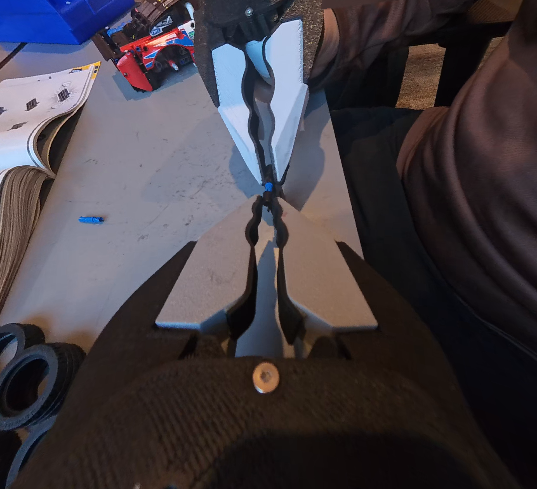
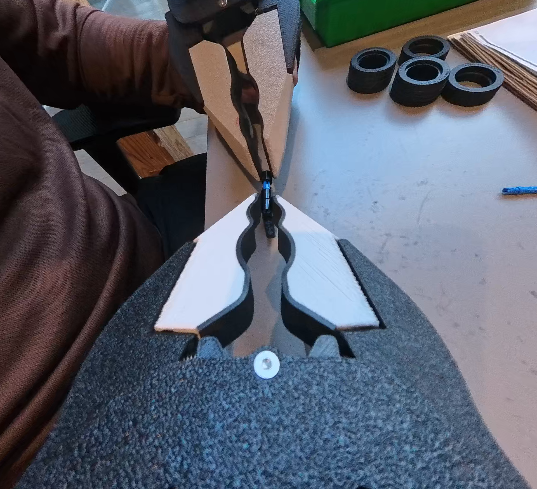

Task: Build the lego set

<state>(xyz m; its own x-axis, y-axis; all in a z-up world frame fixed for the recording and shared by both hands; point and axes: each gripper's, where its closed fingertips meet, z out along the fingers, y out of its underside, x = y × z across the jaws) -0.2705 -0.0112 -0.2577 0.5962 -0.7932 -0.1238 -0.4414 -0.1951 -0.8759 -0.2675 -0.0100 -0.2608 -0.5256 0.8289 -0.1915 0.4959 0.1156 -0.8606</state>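
From the left wrist, the left gripper (image 1: 266, 203) is clamped on a small black piece (image 1: 266, 198), tip to tip with the right gripper (image 1: 270, 175), which pinches a blue pin (image 1: 268, 186) — all above the table's (image 1: 145, 170) near edge.

From the right wrist, the right gripper (image 2: 266, 203) grips a black piece; pin and pieces share one line straight between the facing tips, so joining looks like a push along that axis

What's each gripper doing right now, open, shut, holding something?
Left gripper: shut on the small black connector piece.
Right gripper: shut on the black part with the blue pin, meeting the left tip to tip.
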